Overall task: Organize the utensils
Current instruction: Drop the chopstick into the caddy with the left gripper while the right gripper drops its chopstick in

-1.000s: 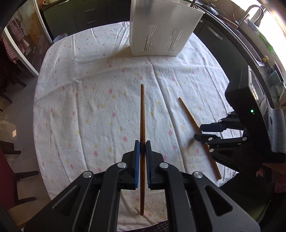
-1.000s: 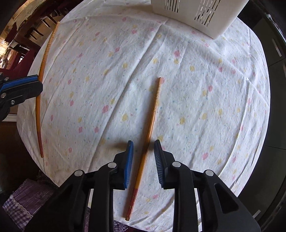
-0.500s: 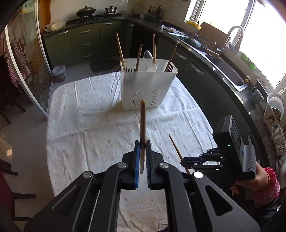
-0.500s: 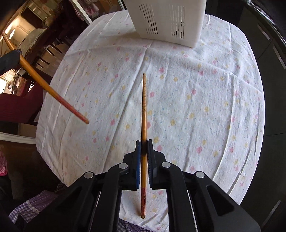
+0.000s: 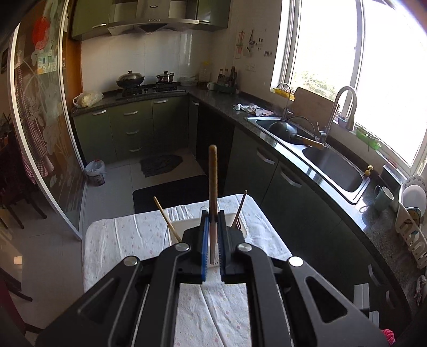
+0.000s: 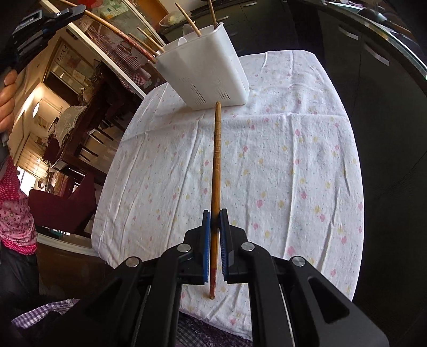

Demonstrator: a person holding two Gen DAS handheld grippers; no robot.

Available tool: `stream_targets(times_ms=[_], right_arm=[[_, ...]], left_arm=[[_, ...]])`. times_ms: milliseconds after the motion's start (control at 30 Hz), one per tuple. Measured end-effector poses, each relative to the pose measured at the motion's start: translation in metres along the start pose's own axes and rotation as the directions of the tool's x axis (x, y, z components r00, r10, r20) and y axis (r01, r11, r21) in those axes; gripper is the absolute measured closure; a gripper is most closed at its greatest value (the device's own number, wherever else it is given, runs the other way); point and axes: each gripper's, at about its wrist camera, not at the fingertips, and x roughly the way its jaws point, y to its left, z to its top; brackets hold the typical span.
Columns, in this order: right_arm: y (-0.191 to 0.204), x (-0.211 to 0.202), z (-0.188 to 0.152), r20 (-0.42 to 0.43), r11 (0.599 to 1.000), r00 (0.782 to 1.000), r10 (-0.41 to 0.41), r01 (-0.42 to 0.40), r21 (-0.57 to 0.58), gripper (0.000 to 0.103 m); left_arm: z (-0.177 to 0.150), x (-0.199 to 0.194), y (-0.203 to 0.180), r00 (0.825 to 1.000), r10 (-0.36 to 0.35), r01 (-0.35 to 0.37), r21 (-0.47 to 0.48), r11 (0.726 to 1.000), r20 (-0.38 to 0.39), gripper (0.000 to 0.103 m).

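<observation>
Green kitchen cabinets, a steel sink (image 5: 331, 162) and a bright window surround the bench (image 6: 293, 165), which carries a white cloth with a small floral print. We hold one wooden chopstick in each tool.

Left tool (image 5: 212, 235): closed narrow on the left chopstick (image 5: 213, 176). The stick's long axis runs forward along the fingers, its tip raised above the white utensil caddy (image 5: 186, 223). In the left wrist view the caddy sits directly ahead of and below the tool, with a fork (image 5: 238, 213) and another chopstick (image 5: 166, 217) already standing in it. In the right wrist view the left tool (image 6: 50, 13) appears high at upper left, its stick curving down toward the caddy rim.

Right tool (image 6: 214, 237): closed narrow on the right chopstick (image 6: 216, 165), gripped near its rear end. The long axis points straight forward; the tip aims at the base of the caddy (image 6: 205, 72). The stick appears lifted off the cloth.

We judge the left hand to be nearer to insertion. The coming move turns on tilting the stick's lower end down into an open compartment; which compartment lies beneath it cannot be determined, as the tool hides it. The right stick remains well short of the rim and needs raising.
</observation>
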Motion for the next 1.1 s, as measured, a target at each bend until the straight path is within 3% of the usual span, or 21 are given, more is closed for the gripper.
stream_targets(times_ms=[200, 667, 700, 733, 800, 967, 1100], right_arm=[[-0.008, -0.004, -0.005, 0.024, 1.000, 1.000, 0.018, -0.018, 0.009, 0.095], [-0.001, -0.016, 0.008, 0.073, 1.000, 0.997, 0.031, -0.031, 0.002, 0.095], [0.001, -0.019, 0.011, 0.083, 1.000, 0.996, 0.031, -0.031, -0.002, 0.095], [0.004, -0.022, 0.015, 0.094, 0.999, 0.995, 0.033, -0.033, -0.007, 0.095], [0.010, -0.029, 0.026, 0.121, 0.999, 0.992, 0.033, -0.032, -0.017, 0.095], [0.028, -0.056, 0.068, 0.221, 0.999, 0.975, 0.022, -0.012, -0.046, 0.095], [0.040, -0.086, 0.116, 0.345, 0.999, 0.939, 0.010, 0.005, -0.043, 0.095]], left_arm=[[0.019, 0.019, -0.006, 0.998, 0.050, -0.050, 0.003, 0.999, 0.042, 0.097], [-0.004, 0.097, 0.007, 0.992, 0.093, -0.092, 0.019, 0.996, -0.083, 0.096], [-0.008, 0.102, 0.007, 0.991, 0.095, -0.093, 0.023, 0.995, -0.095, 0.089], [-0.011, 0.107, 0.007, 0.990, 0.092, -0.091, 0.021, 0.996, -0.104, 0.069], [-0.016, 0.111, 0.011, 0.991, 0.096, -0.095, 0.010, 0.995, -0.095, 0.043], [-0.022, 0.085, 0.022, 0.998, 0.054, -0.056, -0.061, 0.997, -0.031, 0.042], [-0.048, 0.037, 0.035, 0.998, 0.033, -0.027, -0.114, 0.993, 0.054, 0.041]])
